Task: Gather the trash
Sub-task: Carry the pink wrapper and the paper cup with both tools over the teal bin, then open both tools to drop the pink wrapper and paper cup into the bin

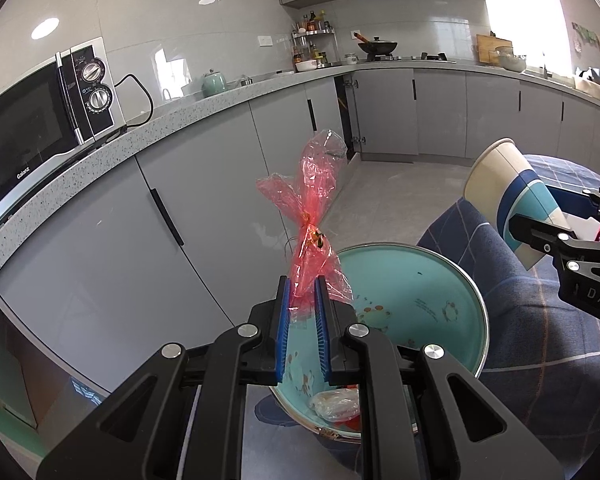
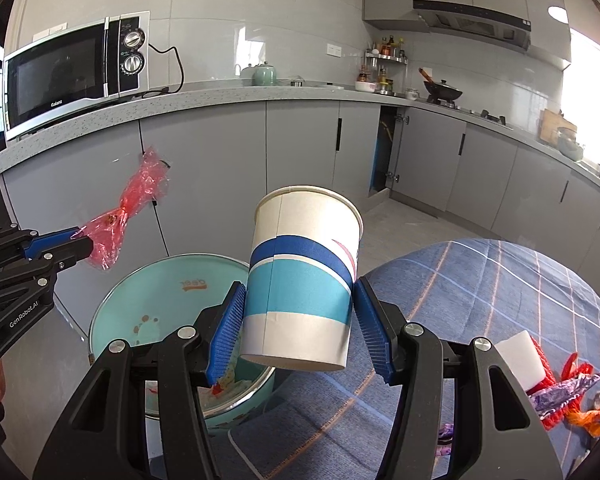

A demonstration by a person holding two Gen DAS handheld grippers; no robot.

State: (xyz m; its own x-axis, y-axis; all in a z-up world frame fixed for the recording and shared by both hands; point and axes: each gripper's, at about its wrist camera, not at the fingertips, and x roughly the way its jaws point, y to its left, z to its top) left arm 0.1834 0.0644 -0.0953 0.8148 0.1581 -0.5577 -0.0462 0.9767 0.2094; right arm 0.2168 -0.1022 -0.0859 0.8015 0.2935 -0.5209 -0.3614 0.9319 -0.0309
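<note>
My left gripper (image 1: 303, 292) is shut on a crumpled red cellophane wrapper (image 1: 314, 200), which stands up above the teal bin (image 1: 420, 300). In the right wrist view the same left gripper (image 2: 78, 242) and wrapper (image 2: 130, 208) show at the left, over the bin (image 2: 160, 292). My right gripper (image 2: 300, 316) is shut on a paper cup (image 2: 300, 276) with white, blue and teal bands, held upright just right of the bin's rim. The left wrist view has that cup (image 1: 512, 204) and right gripper (image 1: 540, 236) at its right edge. Some trash (image 1: 336, 402) lies inside the bin.
A table with a blue plaid cloth (image 2: 480, 300) stands right of the bin, with several wrappers (image 2: 560, 392) and a white block (image 2: 518, 354) on it. Grey cabinets (image 2: 300, 148) and a counter with a microwave (image 2: 72, 72) run behind. One cabinet door (image 2: 384, 152) stands ajar.
</note>
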